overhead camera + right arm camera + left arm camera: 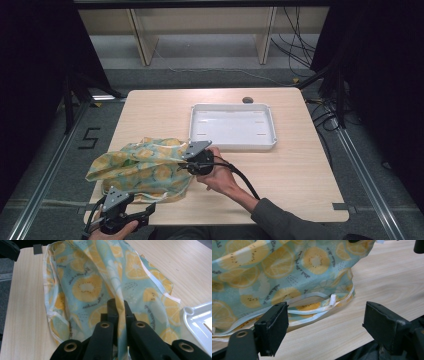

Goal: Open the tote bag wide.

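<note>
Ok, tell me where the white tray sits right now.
In the high view the white tray sits on the table's far right half, just beyond the right gripper, which pinches the lemon-print cloth to its left.

Two hand-held grippers at the light wooden table [300, 165]

The right black two-jaw gripper [119, 305] is clamped on patterned cloth [87, 287] over the table; the left black two-jaw gripper [324, 322] is held open at the table's near edge.

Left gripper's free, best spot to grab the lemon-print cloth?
Take the white-trimmed hem at the cloth's near edge, coming in low from the person's side. It lies between the left gripper's open jaws, looped slightly off the table. The right gripper already pinches a fold.
</note>
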Action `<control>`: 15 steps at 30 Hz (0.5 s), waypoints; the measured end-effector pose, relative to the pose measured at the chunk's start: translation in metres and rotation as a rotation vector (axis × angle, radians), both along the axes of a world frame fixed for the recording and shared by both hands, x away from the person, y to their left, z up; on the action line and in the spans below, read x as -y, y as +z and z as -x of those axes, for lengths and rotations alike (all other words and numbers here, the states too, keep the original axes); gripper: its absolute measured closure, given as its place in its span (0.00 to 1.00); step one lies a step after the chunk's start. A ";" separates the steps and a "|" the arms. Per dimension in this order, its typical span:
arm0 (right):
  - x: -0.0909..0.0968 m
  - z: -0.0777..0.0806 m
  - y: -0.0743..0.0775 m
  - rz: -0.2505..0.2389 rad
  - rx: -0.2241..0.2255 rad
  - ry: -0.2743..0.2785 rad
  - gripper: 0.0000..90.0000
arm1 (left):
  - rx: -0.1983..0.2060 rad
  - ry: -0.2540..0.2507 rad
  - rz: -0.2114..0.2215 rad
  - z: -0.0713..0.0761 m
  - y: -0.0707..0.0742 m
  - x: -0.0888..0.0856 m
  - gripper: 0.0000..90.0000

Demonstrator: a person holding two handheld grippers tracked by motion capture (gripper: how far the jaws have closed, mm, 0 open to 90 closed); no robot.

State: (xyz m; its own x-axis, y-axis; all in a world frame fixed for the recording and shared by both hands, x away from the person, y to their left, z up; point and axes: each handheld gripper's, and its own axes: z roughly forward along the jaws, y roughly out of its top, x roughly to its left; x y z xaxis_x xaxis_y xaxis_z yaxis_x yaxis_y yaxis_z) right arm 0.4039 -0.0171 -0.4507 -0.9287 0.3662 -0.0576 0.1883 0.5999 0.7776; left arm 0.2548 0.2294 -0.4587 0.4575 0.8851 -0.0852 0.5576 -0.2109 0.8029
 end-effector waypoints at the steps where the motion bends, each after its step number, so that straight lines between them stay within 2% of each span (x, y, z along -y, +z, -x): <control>1: 0.001 0.000 0.001 0.002 0.003 0.006 1.00 | -0.010 0.029 0.003 0.002 0.001 0.000 0.22; 3: 0.004 -0.001 0.003 0.009 0.040 0.021 1.00 | 0.000 0.073 0.034 0.004 0.003 0.000 0.23; 4: 0.005 0.002 0.004 0.001 0.000 -0.002 1.00 | 0.015 0.068 0.039 0.003 0.003 -0.002 0.23; 5: 0.007 0.001 0.005 0.003 0.014 0.012 1.00 | -0.009 0.108 0.048 0.006 0.004 -0.001 0.23; 6: 0.009 0.003 0.006 0.004 0.004 -0.005 1.00 | -0.005 0.103 0.041 0.006 0.004 -0.003 0.23; 7: 0.011 0.002 0.008 0.009 0.021 0.012 1.00 | 0.019 0.075 0.034 0.004 0.003 -0.004 0.23; 8: 0.014 0.003 0.009 0.011 0.022 0.007 1.00 | 0.015 0.089 0.044 0.004 0.003 -0.003 0.23; 9: 0.017 0.005 0.011 0.006 0.008 -0.014 1.00 | -0.009 0.121 0.042 0.007 0.004 -0.001 0.23; 11: 0.021 0.007 0.012 0.007 0.001 -0.019 1.00 | -0.004 0.104 0.036 0.006 0.004 -0.001 0.23; 12: 0.031 0.007 0.015 0.008 0.014 -0.006 1.00 | -0.007 0.104 0.026 0.007 0.004 -0.001 0.23; 13: 0.036 0.008 0.017 0.004 -0.002 -0.017 1.00 | -0.006 0.092 0.016 0.006 0.004 -0.001 0.23; 15: 0.046 0.011 0.019 0.007 -0.015 -0.024 1.00 | -0.007 0.101 0.018 0.006 0.004 -0.001 0.23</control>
